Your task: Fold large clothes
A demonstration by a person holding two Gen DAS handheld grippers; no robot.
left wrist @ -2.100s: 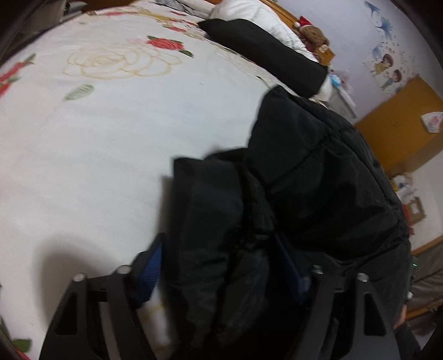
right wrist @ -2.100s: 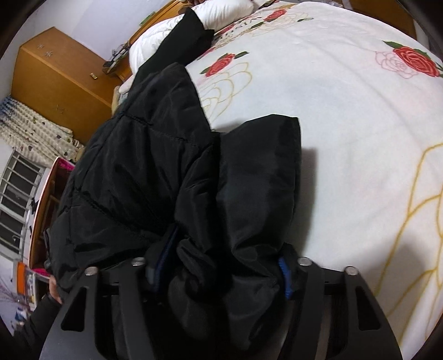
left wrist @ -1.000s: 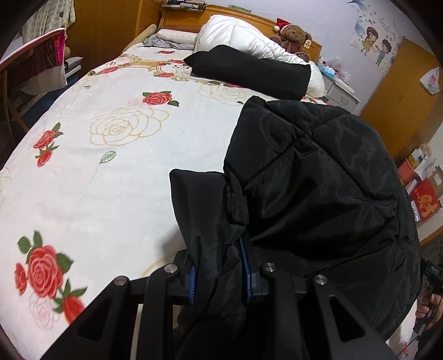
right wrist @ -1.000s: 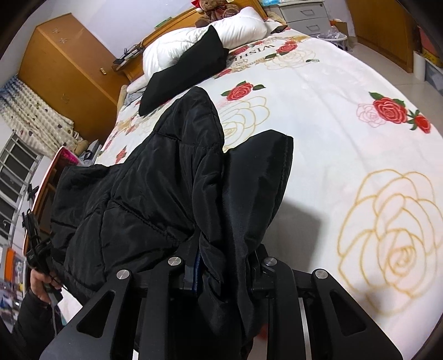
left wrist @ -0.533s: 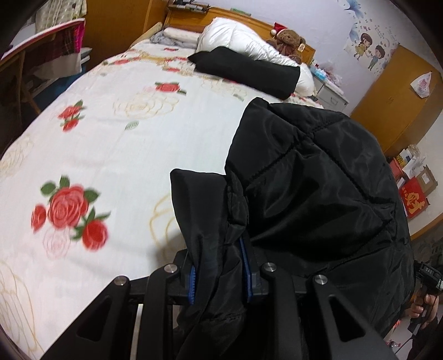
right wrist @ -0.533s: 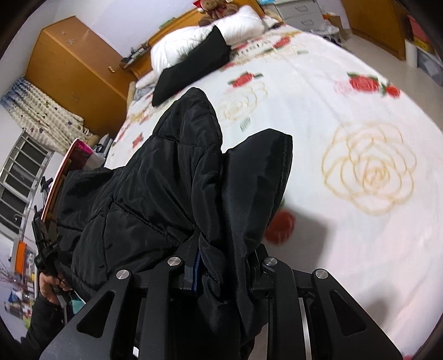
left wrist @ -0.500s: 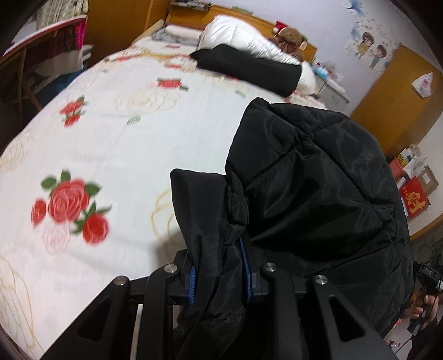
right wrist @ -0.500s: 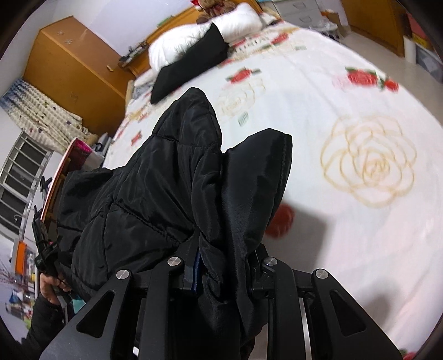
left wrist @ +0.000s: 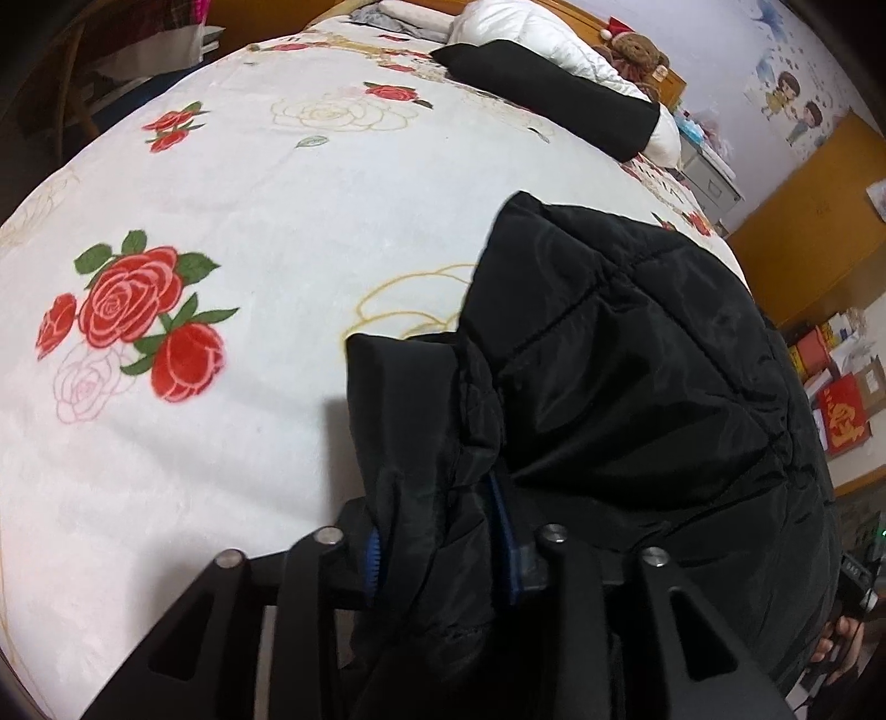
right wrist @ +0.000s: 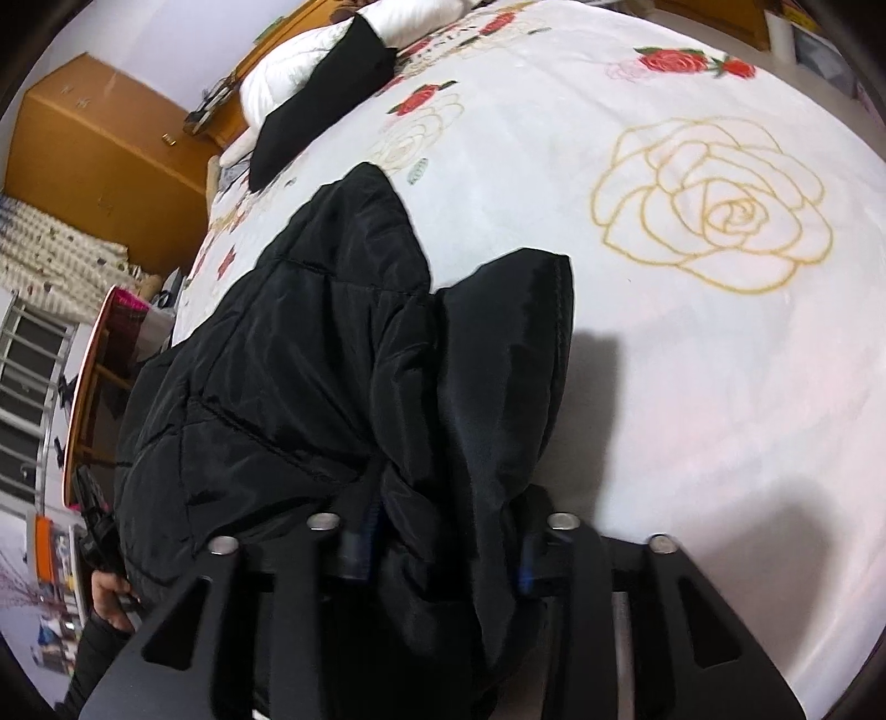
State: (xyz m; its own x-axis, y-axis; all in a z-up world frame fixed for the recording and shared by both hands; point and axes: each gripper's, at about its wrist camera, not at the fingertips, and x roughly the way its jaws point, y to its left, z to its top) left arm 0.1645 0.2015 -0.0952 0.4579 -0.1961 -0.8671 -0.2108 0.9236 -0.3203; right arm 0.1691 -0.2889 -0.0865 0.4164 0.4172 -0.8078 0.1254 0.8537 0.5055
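While the bed (left wrist: 266, 183) now fills more of the left wrist view than a moment ago, the left tool (left wrist: 440, 554) still clamps the black puffer jacket (left wrist: 609, 376) above it. Right view: the right tool (right wrist: 443, 545) likewise grips a bunched, quilted jacket (right wrist: 310, 354) fold, closer over the bed (right wrist: 692, 343).

a bed (left wrist: 310, 183) with a rose-print white cover; at its headboard end lie a white pillow (left wrist: 531, 27) and a black garment (left wrist: 554, 91).

Glossy quilted jacket (left wrist: 637, 376); seemingly fleecy bedspread (left wrist: 266, 221).
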